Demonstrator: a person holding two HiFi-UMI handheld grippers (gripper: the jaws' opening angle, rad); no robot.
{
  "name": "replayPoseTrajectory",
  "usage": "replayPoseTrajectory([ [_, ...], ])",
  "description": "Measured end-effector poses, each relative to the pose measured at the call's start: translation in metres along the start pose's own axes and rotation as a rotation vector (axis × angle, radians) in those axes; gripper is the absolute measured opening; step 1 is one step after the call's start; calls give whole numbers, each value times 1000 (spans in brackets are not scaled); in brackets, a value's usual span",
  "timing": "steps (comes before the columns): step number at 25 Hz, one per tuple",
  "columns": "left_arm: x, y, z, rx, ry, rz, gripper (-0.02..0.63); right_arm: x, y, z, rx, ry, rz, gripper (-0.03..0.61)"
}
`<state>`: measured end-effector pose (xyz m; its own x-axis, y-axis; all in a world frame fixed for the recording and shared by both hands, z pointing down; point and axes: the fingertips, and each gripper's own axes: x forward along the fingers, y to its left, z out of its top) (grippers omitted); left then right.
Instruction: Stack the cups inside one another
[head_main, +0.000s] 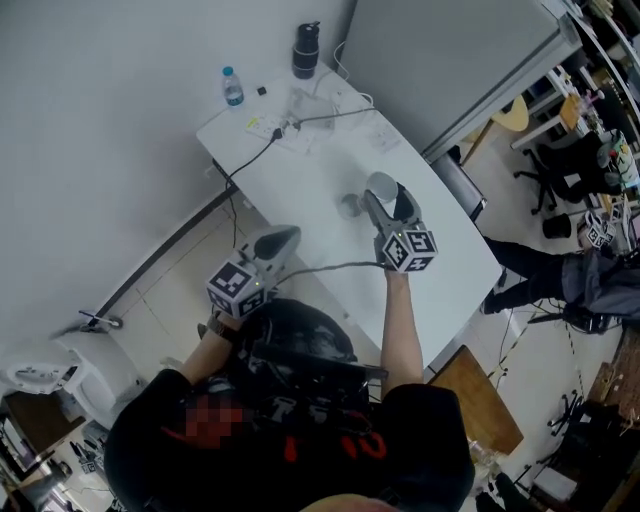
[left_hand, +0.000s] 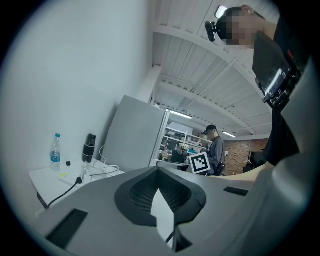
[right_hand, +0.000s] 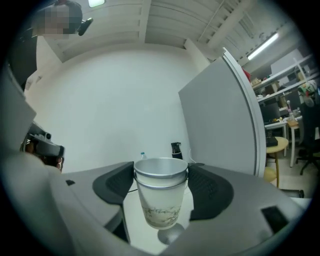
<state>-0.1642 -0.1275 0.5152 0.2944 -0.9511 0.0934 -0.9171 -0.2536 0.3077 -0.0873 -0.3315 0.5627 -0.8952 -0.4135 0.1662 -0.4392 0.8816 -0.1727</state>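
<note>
My right gripper (head_main: 386, 203) is shut on a white paper cup (head_main: 381, 186) and holds it upright above the white table (head_main: 450, 260). In the right gripper view the cup (right_hand: 160, 200) shows two rims, one nested in the other, with the pads (right_hand: 209, 192) pressing on both sides of it. My right gripper (right_hand: 161, 186) hangs over a small grey cup (head_main: 349, 206) that stands on the table, seen as a grey round shape (right_hand: 170, 235) under the held cup. My left gripper (head_main: 285, 238) hovers off the table's near-left edge, shut and holding nothing (left_hand: 159, 192).
At the table's far end stand a water bottle (head_main: 232, 86) and a black flask (head_main: 305, 50), with a power strip and cables (head_main: 275, 127) beside them. A grey partition (head_main: 450, 50) rises behind. A person (head_main: 590, 275) and office chairs (head_main: 565, 170) are to the right.
</note>
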Motion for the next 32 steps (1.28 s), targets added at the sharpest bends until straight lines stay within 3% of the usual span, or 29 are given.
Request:
replayPoseTrajectory([
  [5,-9,18,4,-9,-7,52,-9,32,-9,-10,16,25,12,356],
  [6,-10,21,4,-11,-6,61,-9,38,-12,-27,35,62,14,396],
  [7,-12,25,5,-11,-7,70,-9,41,-16,-49,60,108,13,479],
  [8,-13,28,6,-11,-8,77,-9,40,-20,-72,87,153,6,506],
  [12,-14,39,3,-22,-11,97,-9,10,-25,-125,188,201,-33,506],
  [19,4,35,5,-21,-8,47,-9,-32,-25,-121,252,143,-80,505],
  [21,11,31,7,-12,-8,26,-9,-41,-24,-113,245,118,-92,468],
  [25,21,22,9,-6,-5,-7,-9,-54,-18,-99,248,81,-105,468],
  [28,21,16,11,-8,-7,-31,-9,-63,-5,-86,272,49,-82,311],
  [32,29,8,6,-1,19,-63,-9,-74,5,-70,279,3,-77,164],
])
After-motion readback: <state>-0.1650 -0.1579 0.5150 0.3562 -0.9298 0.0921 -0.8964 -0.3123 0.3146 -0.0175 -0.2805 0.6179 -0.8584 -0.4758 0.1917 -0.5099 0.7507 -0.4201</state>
